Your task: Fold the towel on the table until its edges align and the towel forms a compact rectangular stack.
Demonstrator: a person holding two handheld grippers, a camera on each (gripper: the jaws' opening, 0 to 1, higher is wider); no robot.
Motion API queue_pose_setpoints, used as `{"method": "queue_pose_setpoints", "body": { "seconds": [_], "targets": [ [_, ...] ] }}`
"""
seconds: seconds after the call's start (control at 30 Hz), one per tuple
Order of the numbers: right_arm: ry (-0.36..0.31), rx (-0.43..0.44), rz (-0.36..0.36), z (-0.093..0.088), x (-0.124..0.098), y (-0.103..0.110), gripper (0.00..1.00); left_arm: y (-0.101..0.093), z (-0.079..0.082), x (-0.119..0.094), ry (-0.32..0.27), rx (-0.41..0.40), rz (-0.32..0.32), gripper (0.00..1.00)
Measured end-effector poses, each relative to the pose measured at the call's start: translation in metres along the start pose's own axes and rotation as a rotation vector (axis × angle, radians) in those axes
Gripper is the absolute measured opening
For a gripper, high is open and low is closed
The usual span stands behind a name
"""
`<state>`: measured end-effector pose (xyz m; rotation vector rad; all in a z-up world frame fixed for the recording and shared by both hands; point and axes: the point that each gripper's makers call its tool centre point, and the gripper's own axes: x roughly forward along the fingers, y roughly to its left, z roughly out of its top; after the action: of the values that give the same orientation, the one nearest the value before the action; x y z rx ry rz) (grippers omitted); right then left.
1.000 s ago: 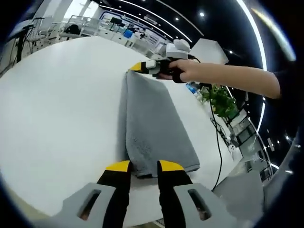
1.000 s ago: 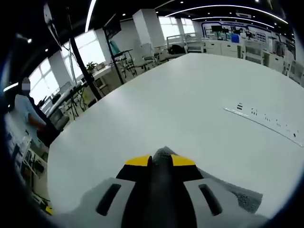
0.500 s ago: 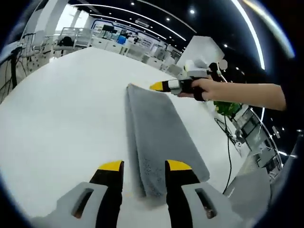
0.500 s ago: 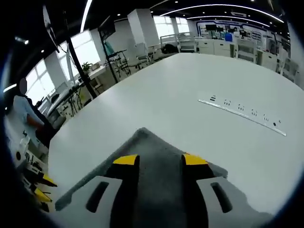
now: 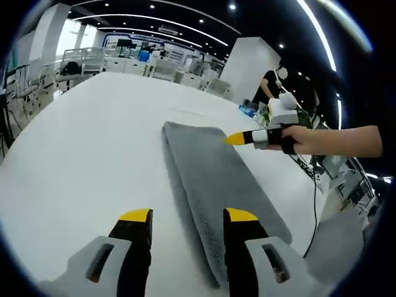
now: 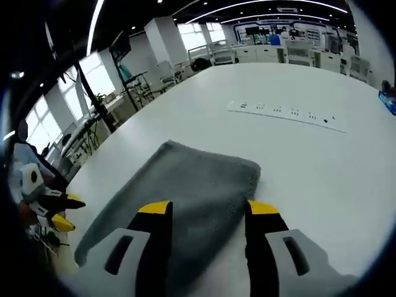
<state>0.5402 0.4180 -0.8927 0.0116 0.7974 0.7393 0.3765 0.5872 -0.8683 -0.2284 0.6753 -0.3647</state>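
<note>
One grey towel (image 5: pixel 213 179) lies folded into a long strip on the white desk (image 5: pixel 80 142). Both grippers, left gripper (image 5: pixel 187 216) and right gripper (image 6: pixel 209 209), hover above it with fingers spread apart, holding nothing.

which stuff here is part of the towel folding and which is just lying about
Part of the job:
- grey towel, folded into a long strip
- white table
- left gripper, open
- right gripper, open

Just lying about:
- power strip on the table
- potted plant
</note>
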Motion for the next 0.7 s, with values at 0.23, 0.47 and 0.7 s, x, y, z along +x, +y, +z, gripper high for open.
{"method": "queue_pose_setpoints", "body": {
  "seconds": [0.23,0.47,0.7],
  "targets": [
    [0.026,0.062,-0.014,-0.034,-0.016,-0.002,0.47,0.009,0.009,0.016,0.022,0.049,-0.003,0.47],
    [0.034,0.061,-0.011,-0.047,-0.025,0.003,0.47,0.013,0.006,0.036,0.069,0.104,-0.027,0.47],
    [0.032,0.016,0.0,-0.055,-0.034,0.017,0.44,0.023,0.002,0.046,0.088,0.098,0.003,0.44]
  ]
}}
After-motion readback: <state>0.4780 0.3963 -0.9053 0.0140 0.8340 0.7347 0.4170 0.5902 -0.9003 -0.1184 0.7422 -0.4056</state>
